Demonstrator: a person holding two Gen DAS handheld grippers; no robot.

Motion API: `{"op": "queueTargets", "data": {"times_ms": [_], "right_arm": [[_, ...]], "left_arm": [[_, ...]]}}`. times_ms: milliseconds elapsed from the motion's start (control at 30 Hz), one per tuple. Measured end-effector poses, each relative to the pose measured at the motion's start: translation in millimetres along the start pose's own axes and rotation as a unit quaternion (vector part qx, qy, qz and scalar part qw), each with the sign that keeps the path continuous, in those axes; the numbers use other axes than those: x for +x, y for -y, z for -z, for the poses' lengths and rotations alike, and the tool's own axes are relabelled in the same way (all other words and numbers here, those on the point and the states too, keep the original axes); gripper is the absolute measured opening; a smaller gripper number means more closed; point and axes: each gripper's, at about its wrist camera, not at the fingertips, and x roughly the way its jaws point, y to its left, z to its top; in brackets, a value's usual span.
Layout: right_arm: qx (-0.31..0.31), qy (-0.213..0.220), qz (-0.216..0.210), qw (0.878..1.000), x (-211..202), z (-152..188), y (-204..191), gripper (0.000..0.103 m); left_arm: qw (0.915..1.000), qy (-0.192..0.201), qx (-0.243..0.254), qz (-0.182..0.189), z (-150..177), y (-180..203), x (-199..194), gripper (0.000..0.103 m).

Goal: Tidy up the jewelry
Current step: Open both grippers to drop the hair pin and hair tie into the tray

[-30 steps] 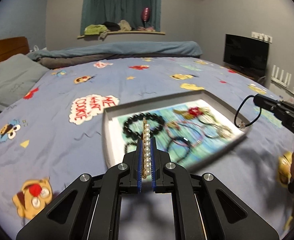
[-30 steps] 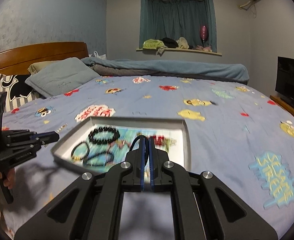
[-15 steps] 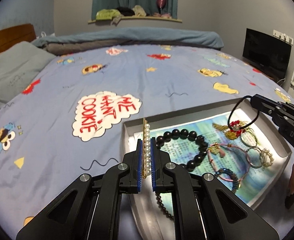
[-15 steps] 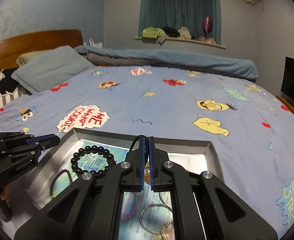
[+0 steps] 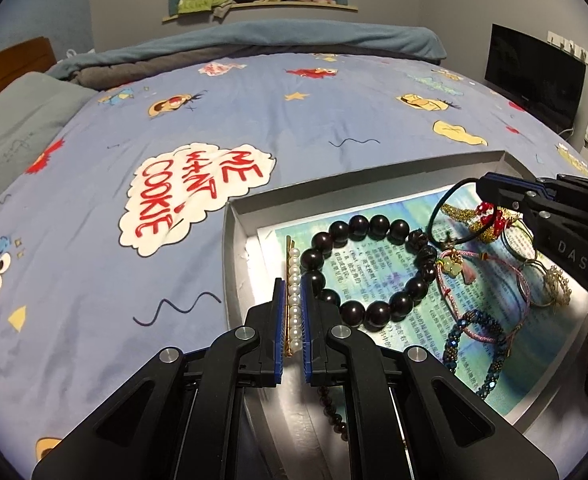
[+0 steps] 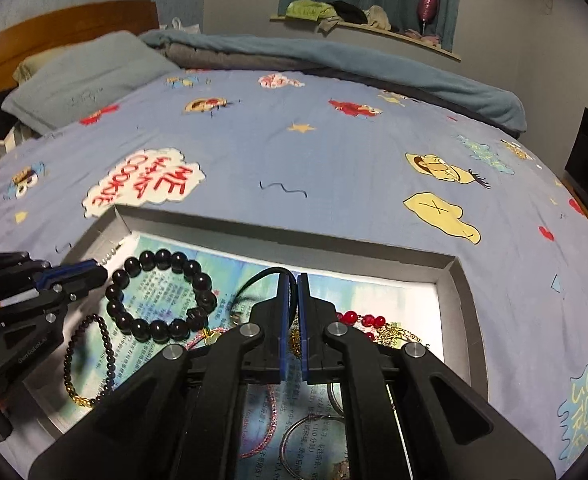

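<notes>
Pearl beads on a gold bar, a hair clip [image 5: 292,280], sit pinched between the closed blue pads of my left gripper [image 5: 292,316], low in the frame's centre, so the clip hangs steady over the near-left corner of the grey tray [image 5: 230,264]. My right gripper [image 6: 292,320] is clamped on a thin black cord loop [image 5: 439,216], visible at the right of the left view, over the tray's far side. Both pieces hover above the paper-lined tray where the dark bead bracelet [image 5: 367,272] and other bracelets already lie; I judge I hold them there to drop each into a free spot.
</notes>
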Motion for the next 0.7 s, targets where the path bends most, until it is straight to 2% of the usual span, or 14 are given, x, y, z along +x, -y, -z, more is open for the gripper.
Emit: {"op": "queueTargets", "data": {"times_ms": [133,200,267,333,367,433,500,567,600,667,700], "right_arm": [[-0.004,-0.009,-0.001,1.0,5,0,-1,0.004],[-0.002,-0.008,-0.004,1.0,4,0,0,0.014],[0.005,-0.006,-0.008,1.0,3,0,2,0.025],[0.01,-0.001,-0.007,1.0,-1,0,3,0.03],[0.011,0.0,-0.007,1.0,-3,0,4,0.036],[0.012,0.009,0.0,1.0,-13,2,6,0.046],[0.015,0.017,0.004,1.0,-23,5,11,0.055],[0.022,0.023,0.009,0.999,-35,8,16,0.06],[0.026,0.026,0.011,0.999,-42,9,19,0.063],[0.031,0.033,0.015,0.999,-59,12,24,0.068],[0.032,0.037,0.015,0.999,-66,13,26,0.073]], "left_arm": [[1.0,0.001,0.001,0.002,1,0,0,0.009],[1.0,0.005,0.001,0.003,1,0,-2,0.019],[1.0,0.009,0.001,0.003,1,1,-4,0.021],[0.9999,0.009,0.0,0.005,0,1,-5,0.021],[0.9999,0.009,-0.001,0.005,1,1,-6,0.023],[0.9999,0.014,-0.003,0.01,1,1,-10,0.031],[0.9996,0.028,-0.005,0.001,2,2,-19,0.053],[0.9993,0.038,-0.007,0.005,2,4,-27,0.059],[0.9991,0.041,-0.008,0.003,2,6,-33,0.07],[0.9985,0.054,-0.011,-0.003,4,10,-44,0.079],[0.9982,0.058,-0.011,-0.001,5,12,-50,0.079]]}}
